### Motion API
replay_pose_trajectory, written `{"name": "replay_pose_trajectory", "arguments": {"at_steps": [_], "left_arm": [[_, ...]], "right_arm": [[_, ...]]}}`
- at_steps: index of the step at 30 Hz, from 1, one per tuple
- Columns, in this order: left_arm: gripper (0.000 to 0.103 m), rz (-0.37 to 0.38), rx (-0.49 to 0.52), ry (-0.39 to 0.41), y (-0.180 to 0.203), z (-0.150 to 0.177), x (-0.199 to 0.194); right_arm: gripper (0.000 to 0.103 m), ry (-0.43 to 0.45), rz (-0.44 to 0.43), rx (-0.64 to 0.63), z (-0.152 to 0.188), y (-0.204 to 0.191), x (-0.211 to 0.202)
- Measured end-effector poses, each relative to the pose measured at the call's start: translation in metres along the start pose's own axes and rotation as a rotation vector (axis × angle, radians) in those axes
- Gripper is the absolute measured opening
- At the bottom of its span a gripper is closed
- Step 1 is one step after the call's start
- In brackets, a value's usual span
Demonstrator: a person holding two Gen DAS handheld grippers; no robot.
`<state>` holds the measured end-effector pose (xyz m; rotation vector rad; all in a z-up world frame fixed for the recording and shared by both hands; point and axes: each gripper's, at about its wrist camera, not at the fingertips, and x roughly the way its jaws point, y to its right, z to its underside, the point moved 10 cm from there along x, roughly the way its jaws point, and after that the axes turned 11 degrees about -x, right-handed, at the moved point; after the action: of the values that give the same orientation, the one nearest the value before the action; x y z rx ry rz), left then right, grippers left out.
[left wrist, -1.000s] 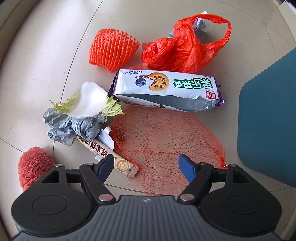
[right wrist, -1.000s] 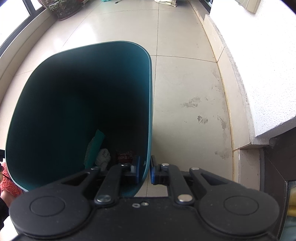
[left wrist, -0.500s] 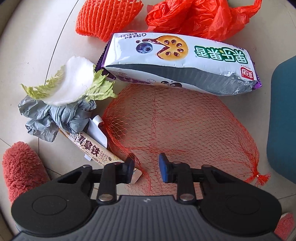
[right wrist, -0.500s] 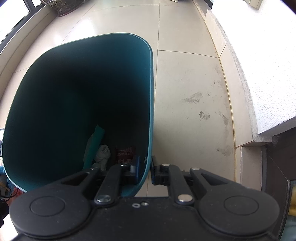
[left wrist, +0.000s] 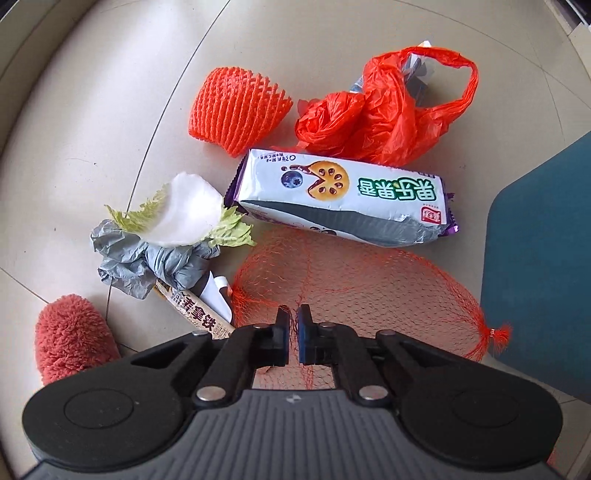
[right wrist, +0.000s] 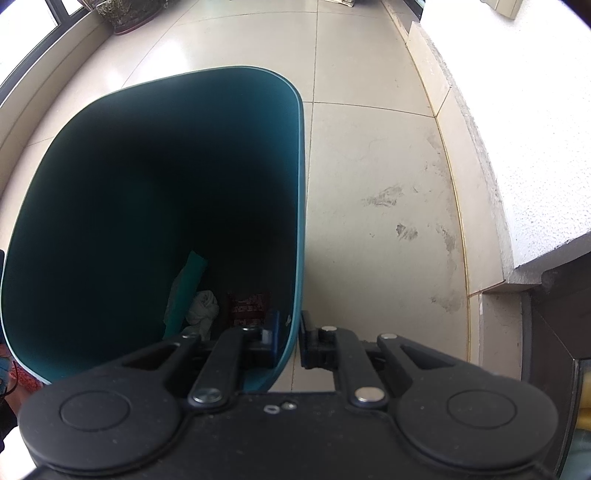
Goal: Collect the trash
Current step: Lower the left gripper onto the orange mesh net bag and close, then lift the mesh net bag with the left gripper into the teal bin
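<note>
My left gripper (left wrist: pixel 294 322) points down at the tiled floor and is shut on the near edge of a red mesh net bag (left wrist: pixel 369 291), whose threads are pinched between the pads. Beyond the net lie a white biscuit packet (left wrist: pixel 343 195), an orange foam fruit net (left wrist: pixel 236 110), a crumpled red plastic bag (left wrist: pixel 388 118), a grey crumpled bag (left wrist: pixel 147 262) topped by a cabbage leaf (left wrist: pixel 184 218), and a coffee sachet (left wrist: pixel 195 314). My right gripper (right wrist: pixel 288 332) is shut on the near rim of the teal bin (right wrist: pixel 299 184). Some trash (right wrist: pixel 207 310) lies at the bin's bottom.
The teal bin's side (left wrist: pixel 535 258) stands right of the net. A red fluffy slipper (left wrist: pixel 70 339) sits at lower left. In the right wrist view a white ledge (right wrist: pixel 535 147) and dark cabinet (right wrist: pixel 554 332) flank the bin's right; a plant pot (right wrist: pixel 125 14) stands far back.
My left gripper dropped onto the red net and closed its jaws on the net's edge, then rose a little. The right gripper kept its hold on the bin rim.
</note>
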<state>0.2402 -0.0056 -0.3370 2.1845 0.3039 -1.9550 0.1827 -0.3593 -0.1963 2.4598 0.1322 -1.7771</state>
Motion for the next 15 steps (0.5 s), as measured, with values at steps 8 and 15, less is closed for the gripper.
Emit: {"name": "replay_pose_trajectory", "arguments": {"at_steps": [8, 15], "left_arm": [[0.004, 0.086, 0.005, 0.114, 0.027, -0.016, -0.090], [0.004, 0.157, 0.069, 0.206, 0.050, -0.012, -0.168]], "right_arm": [[0.009, 0.006, 0.010, -0.013, 0.001, -0.005, -0.002], [0.008, 0.004, 0.024, -0.023, -0.001, -0.007, -0.003]]}}
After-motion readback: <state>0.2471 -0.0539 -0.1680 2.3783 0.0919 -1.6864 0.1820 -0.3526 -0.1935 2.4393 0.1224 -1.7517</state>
